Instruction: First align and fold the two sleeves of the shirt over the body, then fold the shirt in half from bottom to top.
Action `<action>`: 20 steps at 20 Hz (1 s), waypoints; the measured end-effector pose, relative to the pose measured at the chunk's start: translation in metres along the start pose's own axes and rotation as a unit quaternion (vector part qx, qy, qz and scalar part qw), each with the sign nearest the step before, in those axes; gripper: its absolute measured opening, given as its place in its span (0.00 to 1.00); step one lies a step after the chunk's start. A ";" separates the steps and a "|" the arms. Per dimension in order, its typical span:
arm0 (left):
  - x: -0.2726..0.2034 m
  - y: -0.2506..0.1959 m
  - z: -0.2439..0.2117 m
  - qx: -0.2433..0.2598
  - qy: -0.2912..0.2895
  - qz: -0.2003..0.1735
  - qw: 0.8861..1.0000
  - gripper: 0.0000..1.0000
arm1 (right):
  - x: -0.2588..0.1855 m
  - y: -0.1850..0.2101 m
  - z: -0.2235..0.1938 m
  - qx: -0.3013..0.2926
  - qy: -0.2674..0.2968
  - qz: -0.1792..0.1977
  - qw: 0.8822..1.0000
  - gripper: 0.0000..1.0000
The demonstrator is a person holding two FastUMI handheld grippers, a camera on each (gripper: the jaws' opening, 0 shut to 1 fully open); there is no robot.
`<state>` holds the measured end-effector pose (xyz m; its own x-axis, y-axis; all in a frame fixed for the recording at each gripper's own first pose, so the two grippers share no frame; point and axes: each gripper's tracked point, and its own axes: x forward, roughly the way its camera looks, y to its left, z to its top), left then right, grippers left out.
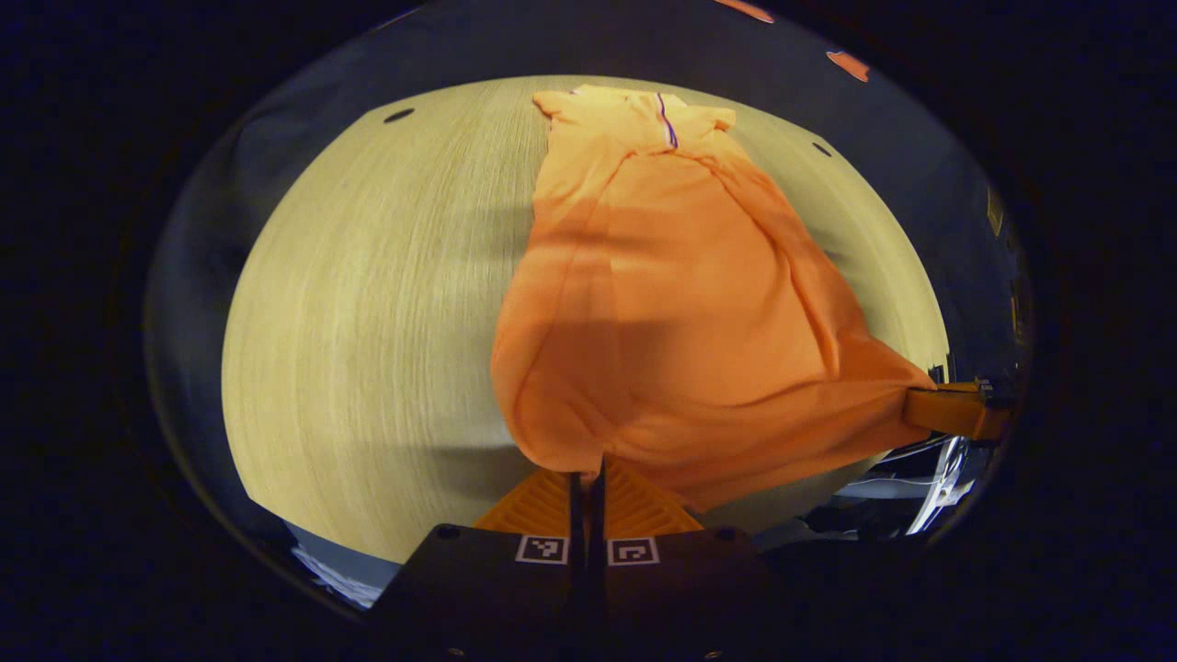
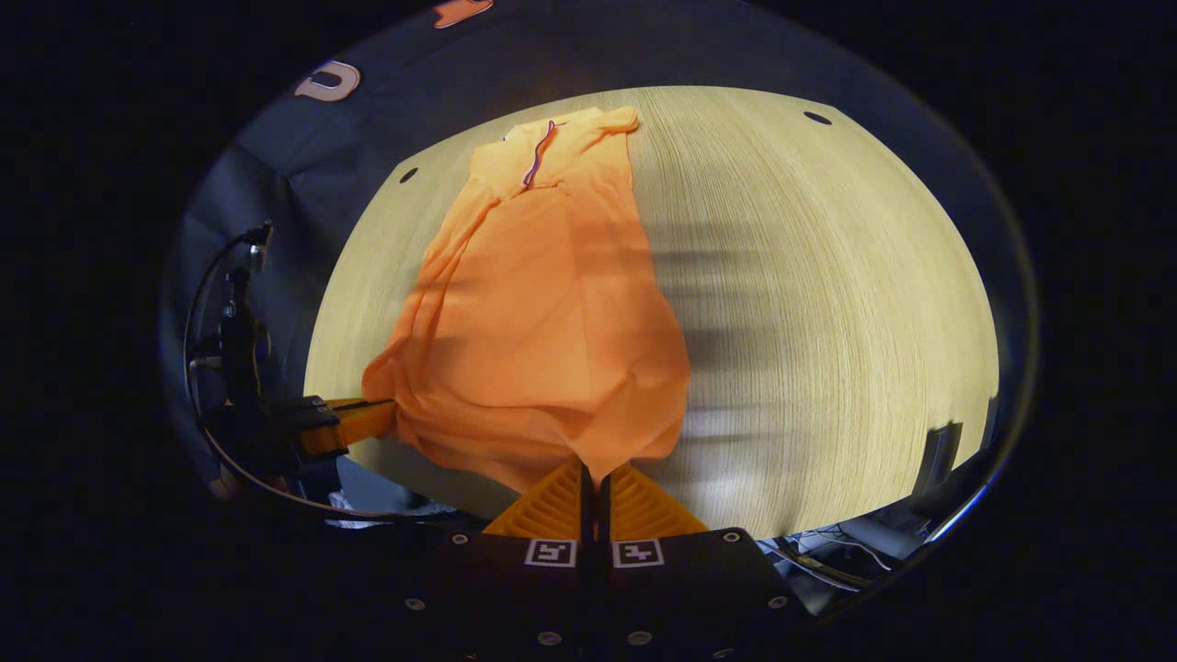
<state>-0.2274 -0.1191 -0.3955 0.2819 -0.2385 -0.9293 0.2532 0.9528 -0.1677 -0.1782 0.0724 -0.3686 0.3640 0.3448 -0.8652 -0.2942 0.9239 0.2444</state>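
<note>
An orange shirt [image 1: 671, 303] is laid lengthwise on a pale wood table [image 1: 368, 303], collar end far from both cameras, hem end near. Sleeves are already folded in over the body, so a long narrow shape is seen; a thin dark stripe is seen at the collar [image 1: 664, 119]. In the left gripper view, the left gripper [image 1: 588, 478] is clenched on one hem corner, fingers pressed together with fabric pinched between them. At the right edge of that view, the right gripper [image 1: 952, 409] is seen gripping the other hem corner, cloth pulled taut toward it. In the right gripper view, the right gripper [image 2: 593, 483] is likewise clamped on the hem, fabric caught between its closed fingers, shirt [image 2: 542, 313] stretched away over the table [image 2: 828, 276]. The left gripper [image 2: 363, 418] is seen at left there, held onto the hem corner. The hem edge is lifted slightly off the table between the two grippers; the rest is flat on the wood.
</note>
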 end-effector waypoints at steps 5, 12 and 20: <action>-0.026 0.001 0.068 -0.004 -0.069 -0.018 0.997 0.01 | -0.017 0.004 0.067 -0.029 -0.063 -0.004 0.998 0.00; -0.027 0.021 0.190 0.001 -0.158 -0.019 0.987 0.01 | -0.021 -0.012 0.178 -0.067 -0.136 -0.038 0.988 0.00; 0.007 0.046 0.334 0.014 -0.220 0.000 0.975 0.00 | 0.032 -0.020 0.304 -0.053 -0.171 -0.038 0.983 0.00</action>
<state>0.0956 -0.1398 -0.2995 0.6506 -0.3029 -0.6964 0.2773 0.9484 -0.1535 0.1083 0.1156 -0.2679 0.6586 0.3285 -0.6770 -0.3387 0.9328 0.1231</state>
